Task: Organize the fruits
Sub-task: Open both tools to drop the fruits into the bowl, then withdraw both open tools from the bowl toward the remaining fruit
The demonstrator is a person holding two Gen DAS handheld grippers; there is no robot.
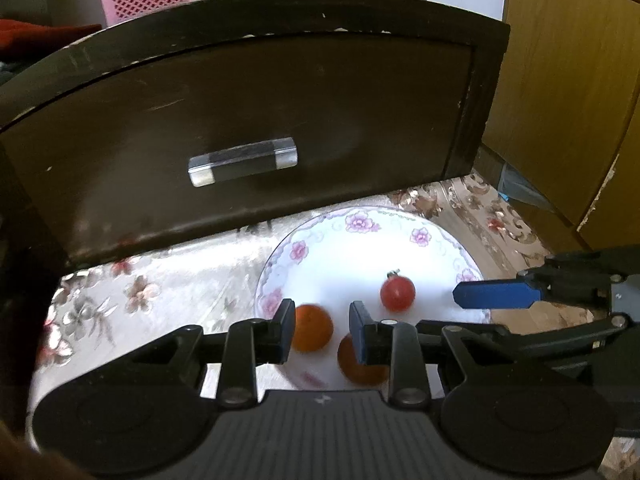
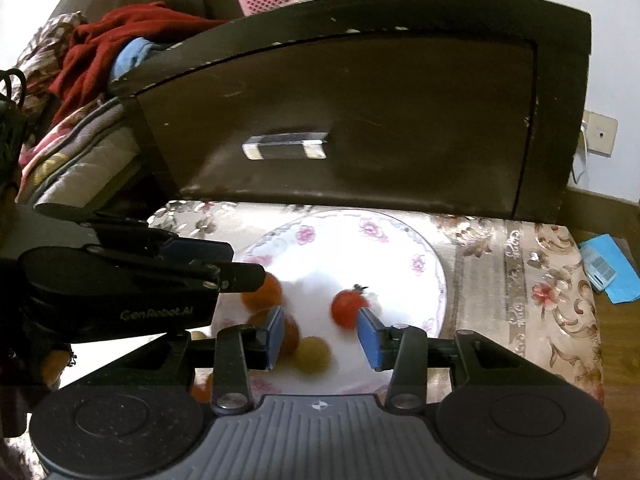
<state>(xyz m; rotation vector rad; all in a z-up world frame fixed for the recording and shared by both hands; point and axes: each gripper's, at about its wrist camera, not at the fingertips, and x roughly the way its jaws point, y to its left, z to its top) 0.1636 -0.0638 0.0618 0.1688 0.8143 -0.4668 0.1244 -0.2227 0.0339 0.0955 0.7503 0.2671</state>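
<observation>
A white plate with pink flowers (image 1: 360,224) (image 2: 400,240) sits on a floral cloth. On it lie a red cherry tomato (image 1: 397,293) (image 2: 347,307), two orange fruits (image 1: 314,328) (image 1: 360,364) (image 2: 264,292) and a yellowish round fruit (image 2: 312,356). My left gripper (image 1: 322,334) is open just above the plate, one orange fruit partly between its fingers, not gripped. My right gripper (image 2: 322,338) is open over the plate, the tomato by its right finger. Each gripper shows in the other's view.
A dark brown drawer front with a clear handle (image 1: 243,161) (image 2: 286,145) stands right behind the plate. A wooden cabinet (image 1: 572,80) is at the right. Red cloth and bedding (image 2: 100,48) lie at the left. A blue item (image 2: 606,270) lies on the floor.
</observation>
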